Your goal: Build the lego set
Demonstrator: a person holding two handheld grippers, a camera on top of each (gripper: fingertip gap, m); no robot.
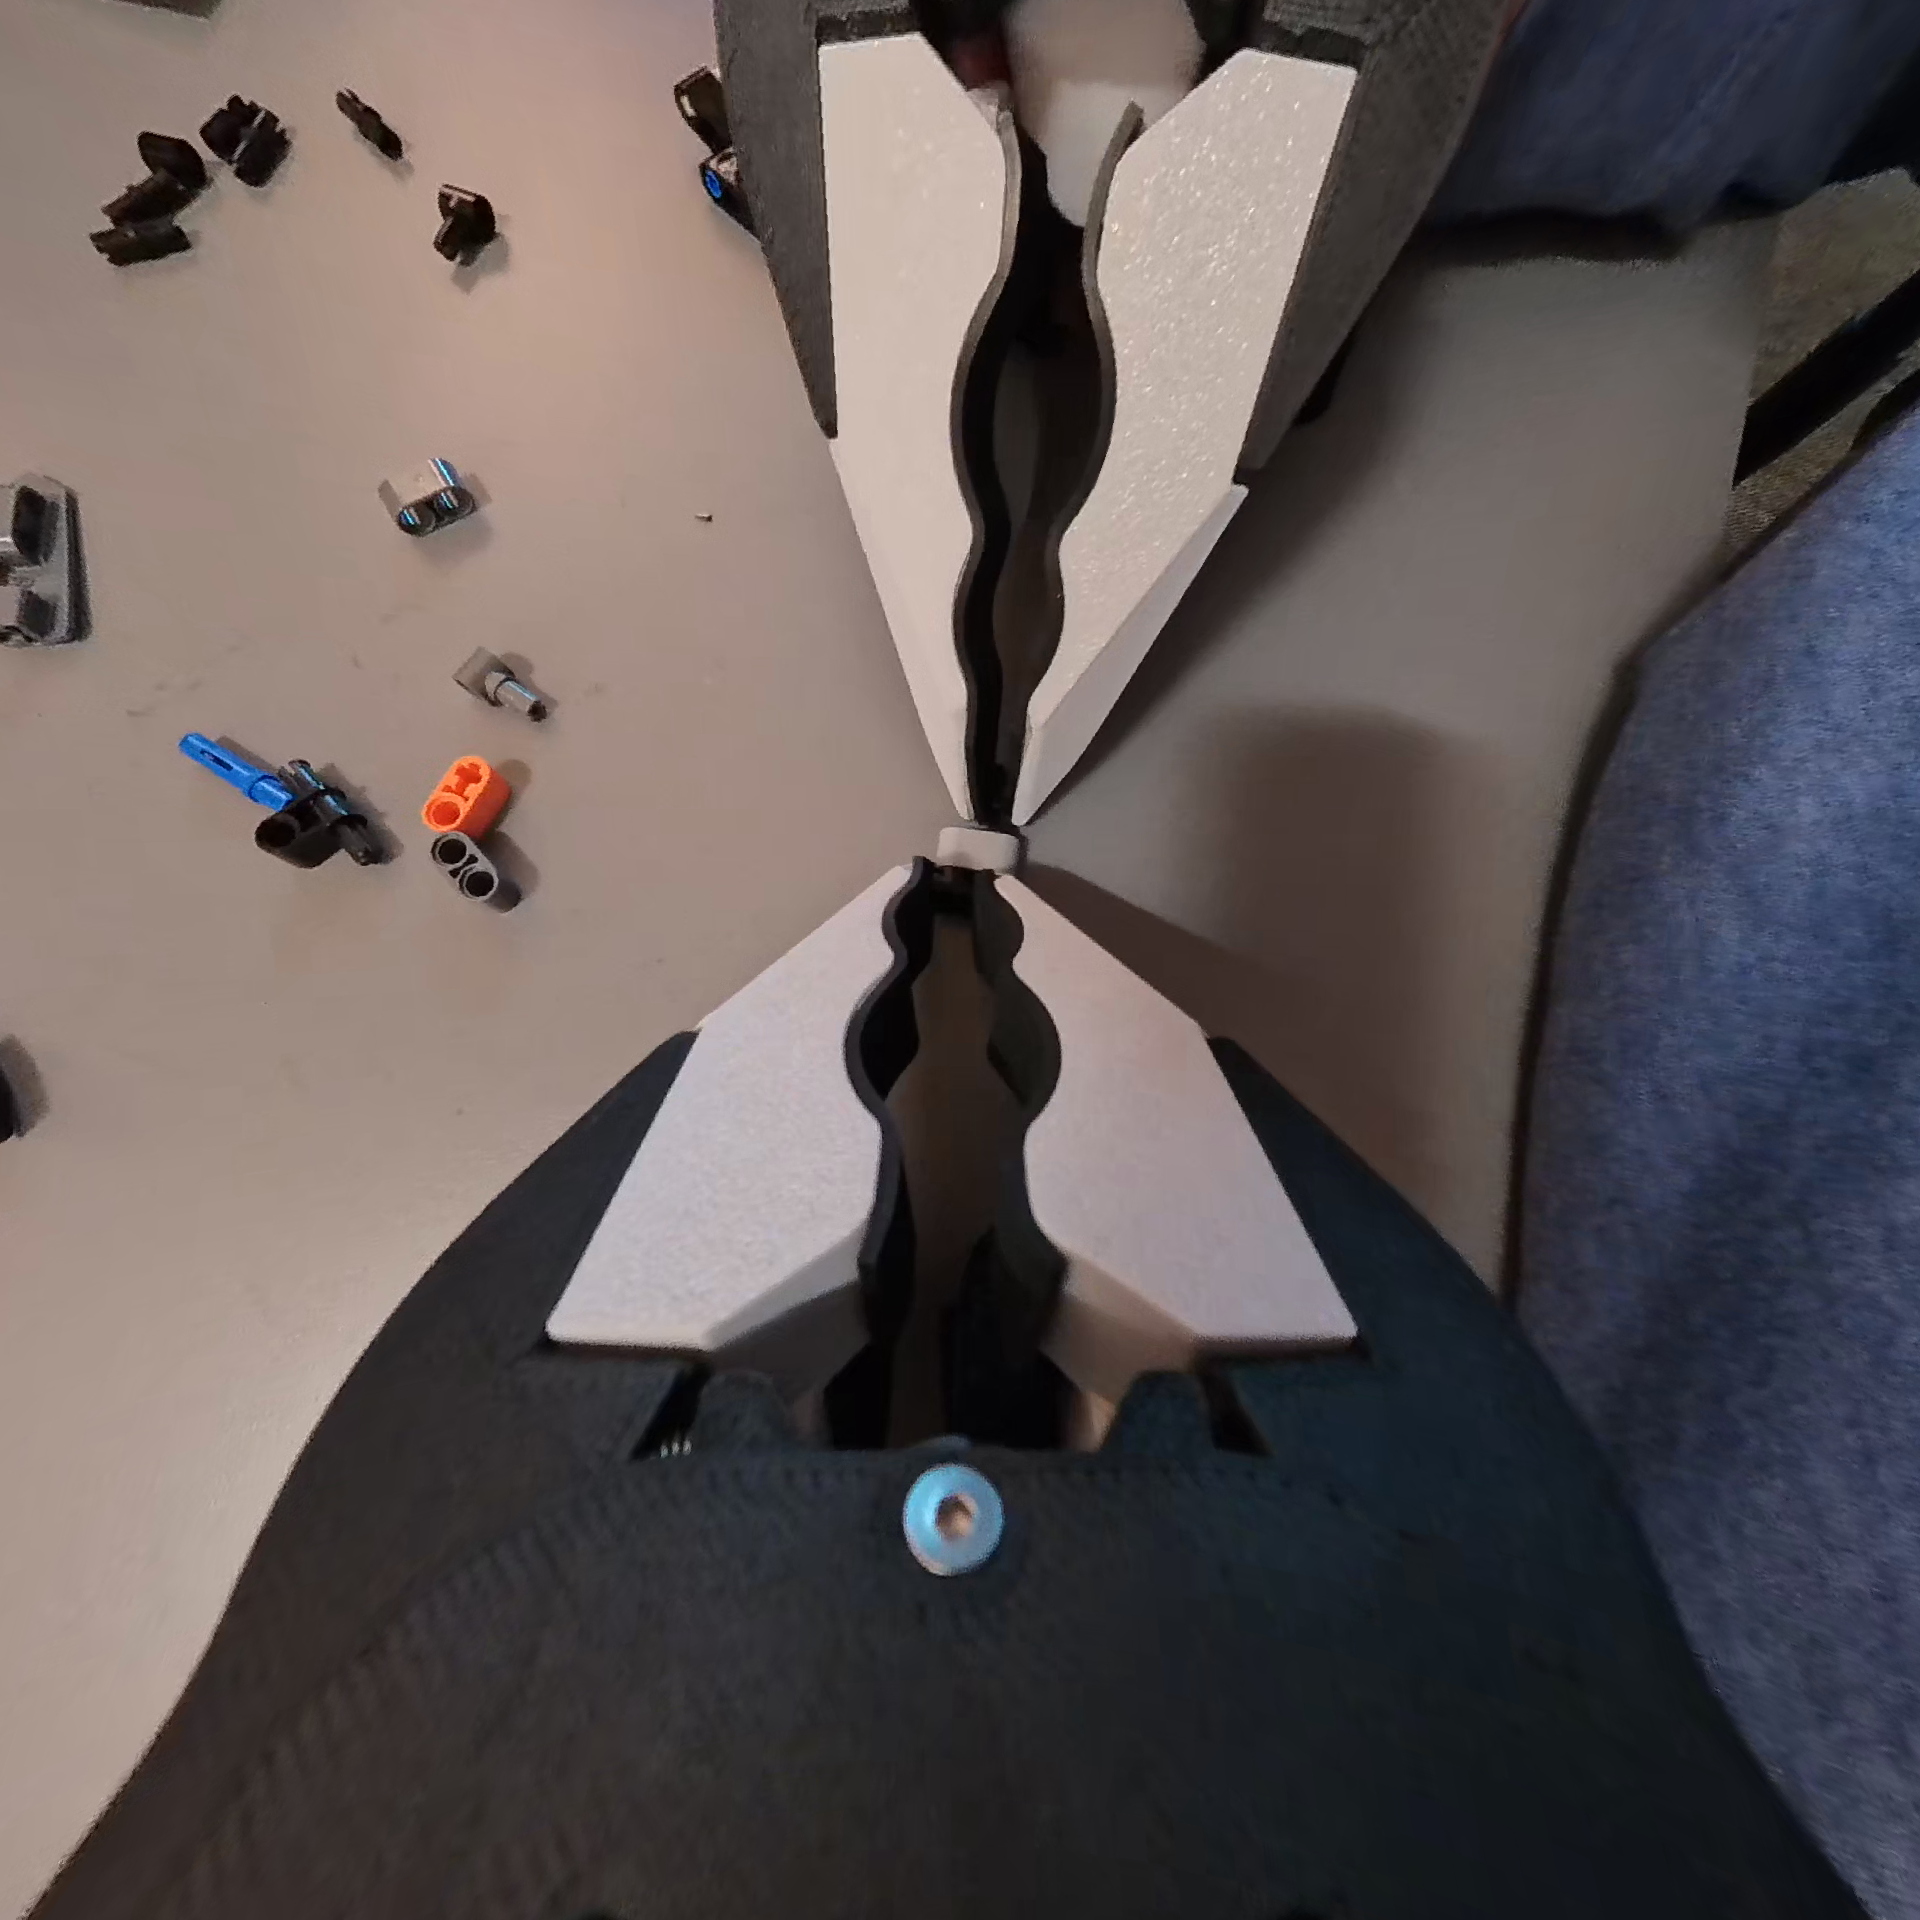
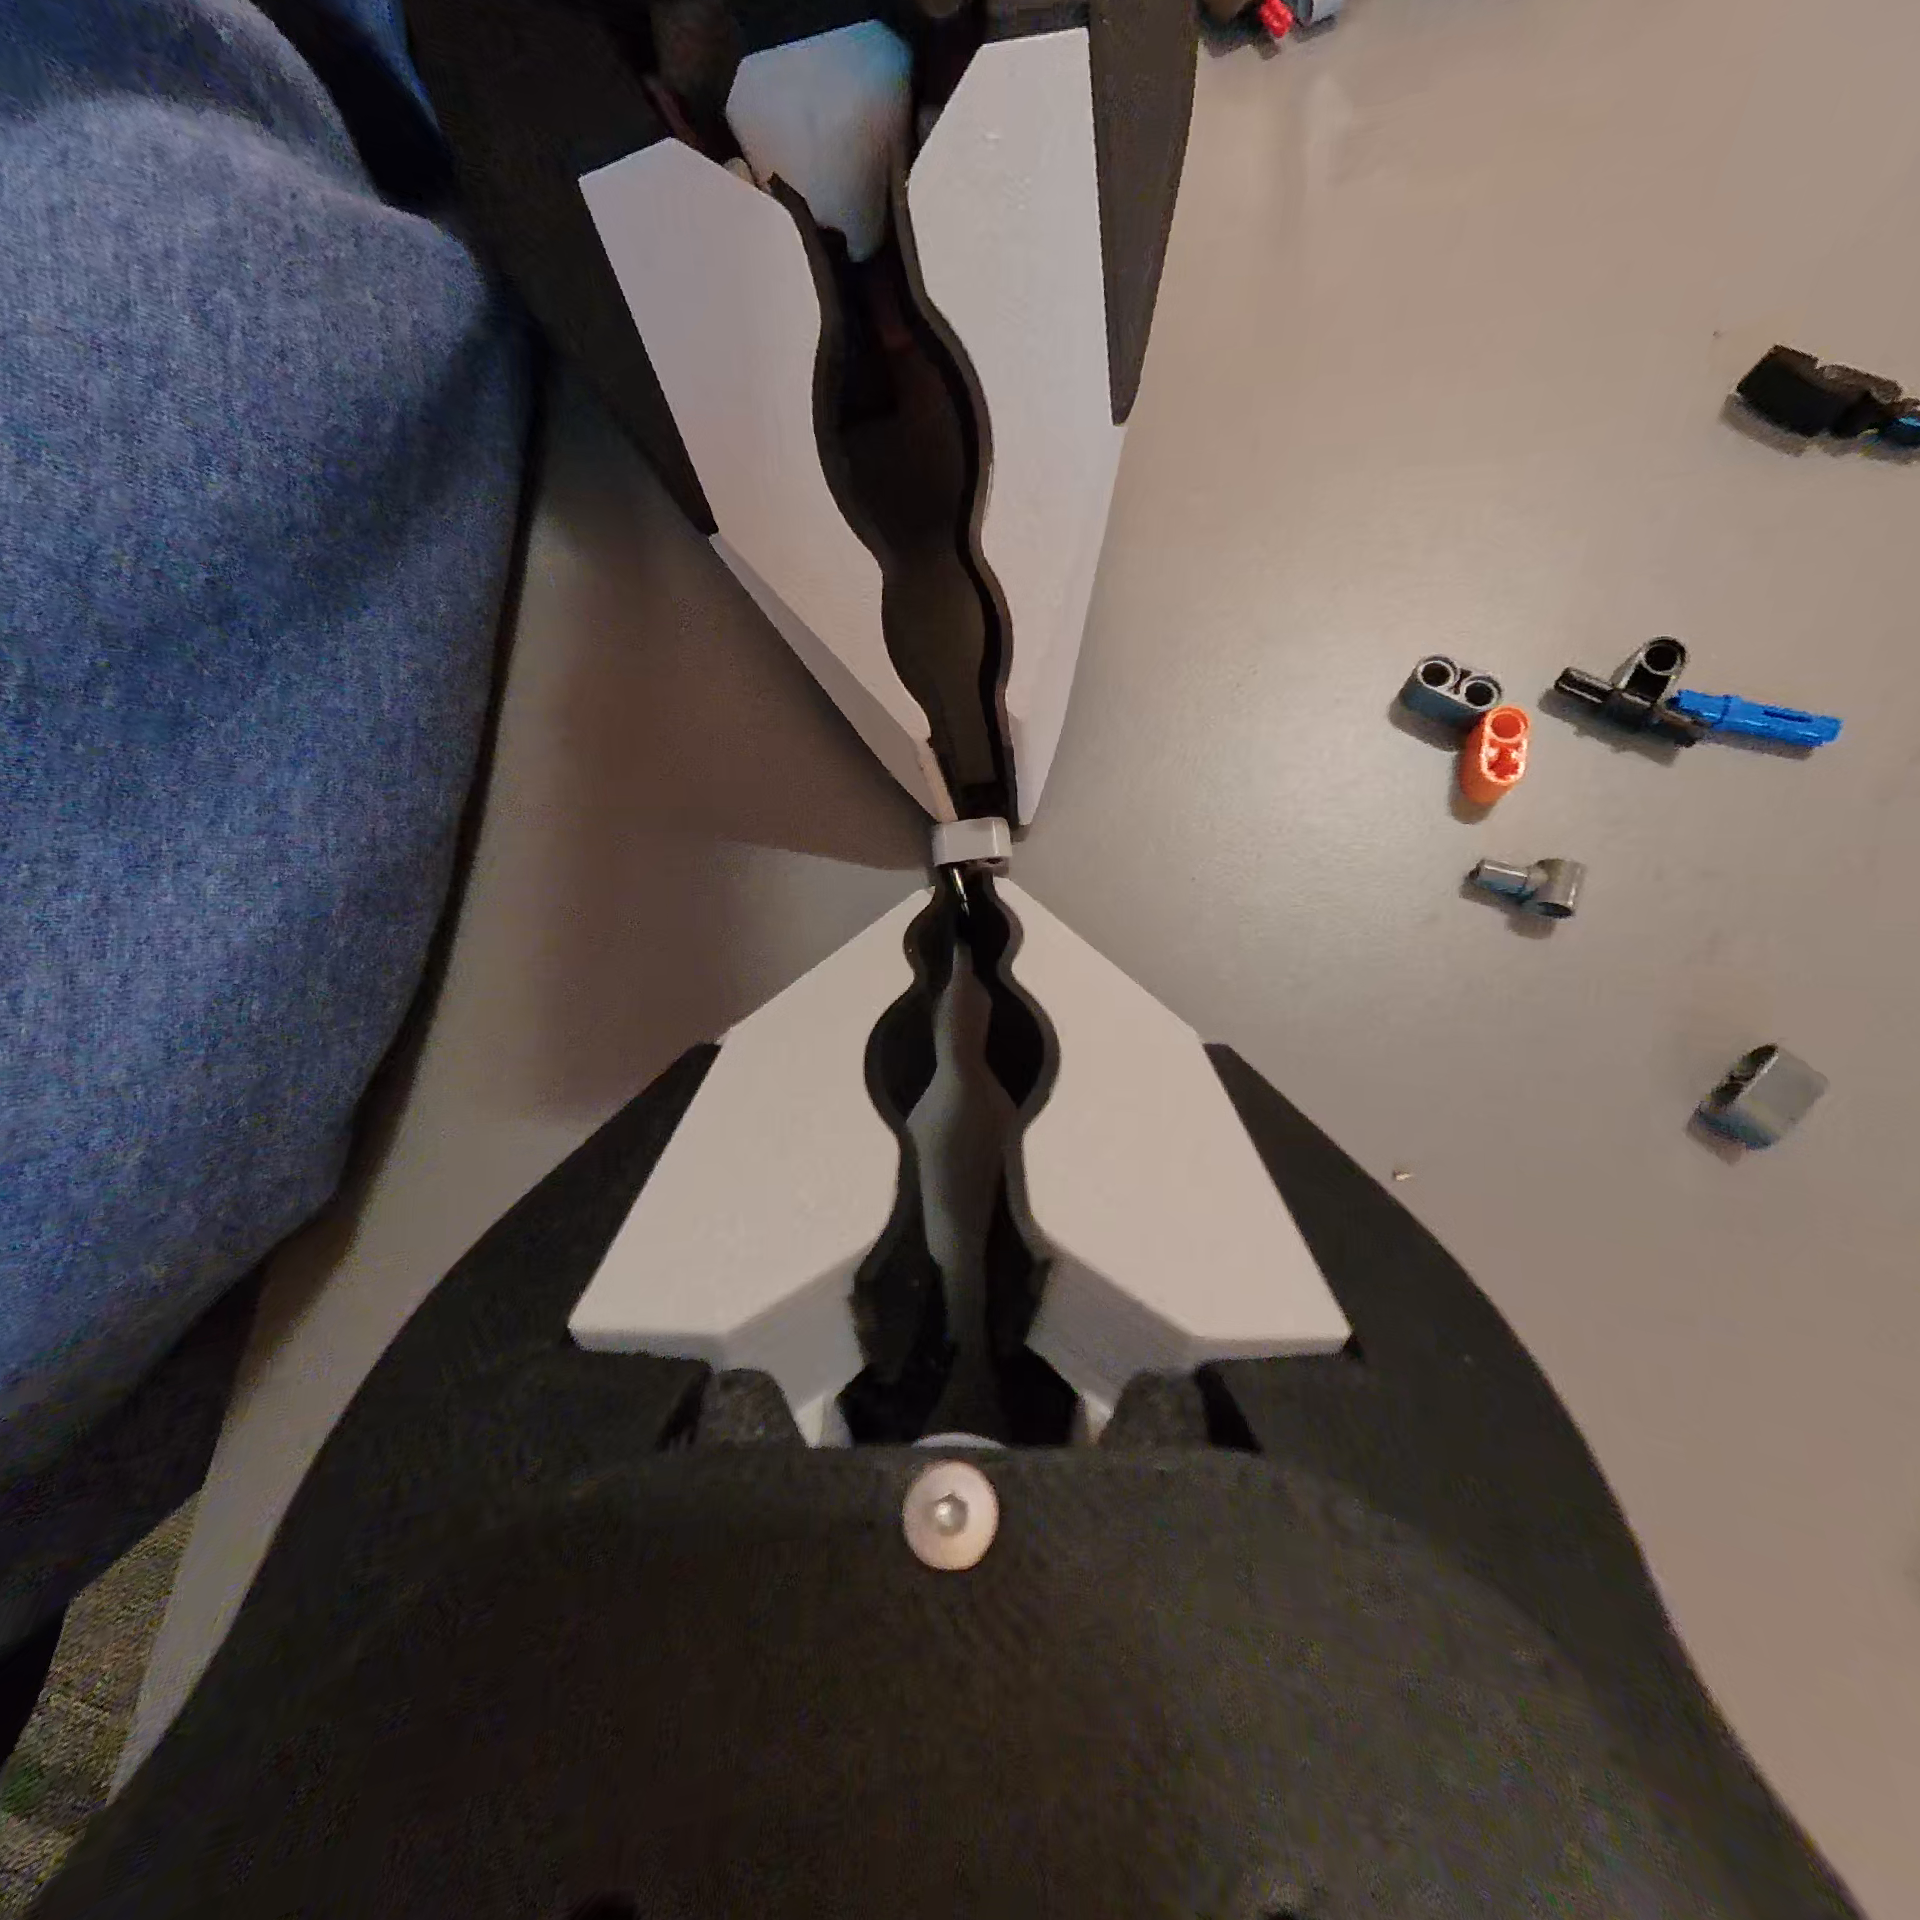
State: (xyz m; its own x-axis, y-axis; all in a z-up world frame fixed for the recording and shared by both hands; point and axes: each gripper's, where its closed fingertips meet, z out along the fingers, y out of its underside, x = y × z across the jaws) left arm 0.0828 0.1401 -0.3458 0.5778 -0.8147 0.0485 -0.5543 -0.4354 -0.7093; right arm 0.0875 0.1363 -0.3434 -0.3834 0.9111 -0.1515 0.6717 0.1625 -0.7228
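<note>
Both grippers tip to tip above worktop (image 1: pixel 623 1039). Grey bush (image 1: pixel 977 846) sits between them, on a black pin. My left fingers (image 1: pixel 940 883) pinch pin end, right fingers (image 2: pixel 966 896) closed narrow opposite. Pin axis runs along both finger lines; next push is straight in, I judge.

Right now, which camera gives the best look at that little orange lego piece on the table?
The right wrist view: the orange piece lies sharp and unobstructed, its end holes facing the camera, beside a grey two-hole piece. The left wrist view shows it too, equally unobstructed but slightly softer.
</note>
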